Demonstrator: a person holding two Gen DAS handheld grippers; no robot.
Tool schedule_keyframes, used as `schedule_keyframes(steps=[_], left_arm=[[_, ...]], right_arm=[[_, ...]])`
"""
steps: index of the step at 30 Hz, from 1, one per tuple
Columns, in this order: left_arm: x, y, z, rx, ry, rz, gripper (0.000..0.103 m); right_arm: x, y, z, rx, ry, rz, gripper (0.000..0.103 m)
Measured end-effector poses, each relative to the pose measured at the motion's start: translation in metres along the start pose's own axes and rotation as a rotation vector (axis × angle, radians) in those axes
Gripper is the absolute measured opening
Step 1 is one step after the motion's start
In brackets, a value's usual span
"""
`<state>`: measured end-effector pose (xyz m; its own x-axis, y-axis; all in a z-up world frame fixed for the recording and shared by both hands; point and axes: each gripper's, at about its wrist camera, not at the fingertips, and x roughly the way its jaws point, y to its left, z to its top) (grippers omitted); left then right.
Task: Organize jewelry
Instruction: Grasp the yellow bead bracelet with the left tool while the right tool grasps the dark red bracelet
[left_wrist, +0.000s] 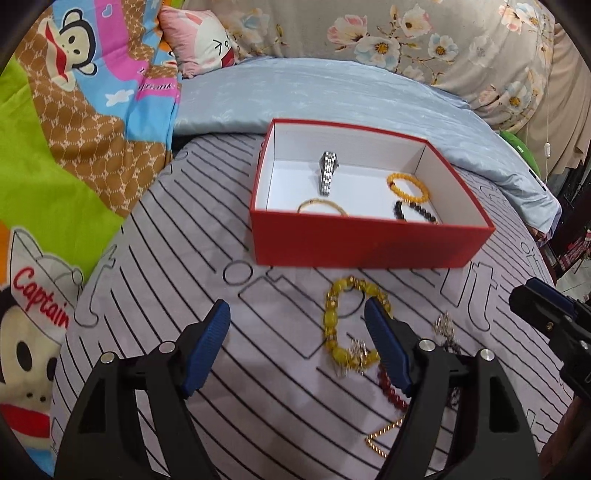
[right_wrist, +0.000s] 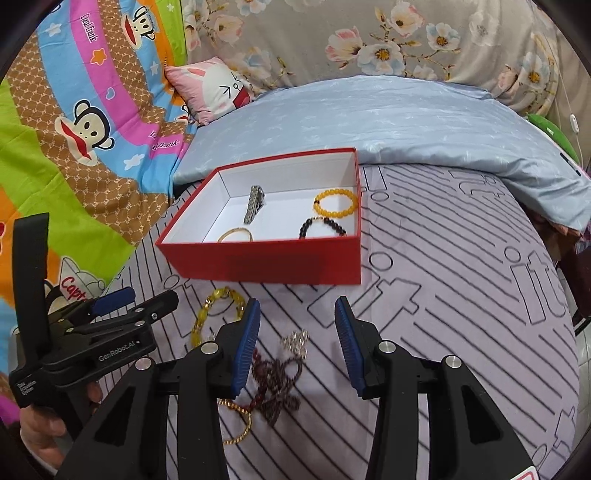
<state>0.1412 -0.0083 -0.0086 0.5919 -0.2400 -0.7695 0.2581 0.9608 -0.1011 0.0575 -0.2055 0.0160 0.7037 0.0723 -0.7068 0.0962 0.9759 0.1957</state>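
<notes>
A red box (left_wrist: 369, 243) (right_wrist: 266, 262) with a white inside holds a silver watch (left_wrist: 328, 171) (right_wrist: 255, 208), an orange bead bracelet (left_wrist: 408, 186) (right_wrist: 336, 206), a dark bead bracelet (left_wrist: 415, 211) (right_wrist: 322, 226) and a thin gold bangle (left_wrist: 322, 205) (right_wrist: 235, 235). In front of it on the striped sheet lie a yellow bead bracelet (left_wrist: 338, 325) (right_wrist: 212, 310), a dark red bead string (left_wrist: 391, 389) (right_wrist: 277, 380), a silver piece (left_wrist: 445, 326) (right_wrist: 295, 341) and a gold chain (left_wrist: 384, 435) (right_wrist: 240, 421). My left gripper (left_wrist: 297, 341) (right_wrist: 122, 299) is open above the sheet, left of the yellow bracelet. My right gripper (right_wrist: 297, 343) is open over the loose pile.
A blue pillow (left_wrist: 332, 96) (right_wrist: 406, 122) lies behind the box. A bright cartoon quilt (left_wrist: 74, 129) (right_wrist: 74, 129) covers the left side. A floral cover (left_wrist: 424, 40) (right_wrist: 369, 37) stands at the back. The bed edge falls off at the right (right_wrist: 569, 295).
</notes>
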Motion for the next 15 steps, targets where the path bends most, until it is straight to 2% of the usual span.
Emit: schedule_keyframes(steps=[11,15], left_arm=[[0.004,-0.006,-0.034,-0.005,0.045,0.013,0.073],[0.01,-0.009,-0.036,-0.001,0.06,0.013,0.072]], right_arm=[[-0.006,-0.006,-0.037,0.013,0.044,-0.032,0.042],[-0.005,-0.011,-0.048,0.022,0.065,-0.032,0.042]])
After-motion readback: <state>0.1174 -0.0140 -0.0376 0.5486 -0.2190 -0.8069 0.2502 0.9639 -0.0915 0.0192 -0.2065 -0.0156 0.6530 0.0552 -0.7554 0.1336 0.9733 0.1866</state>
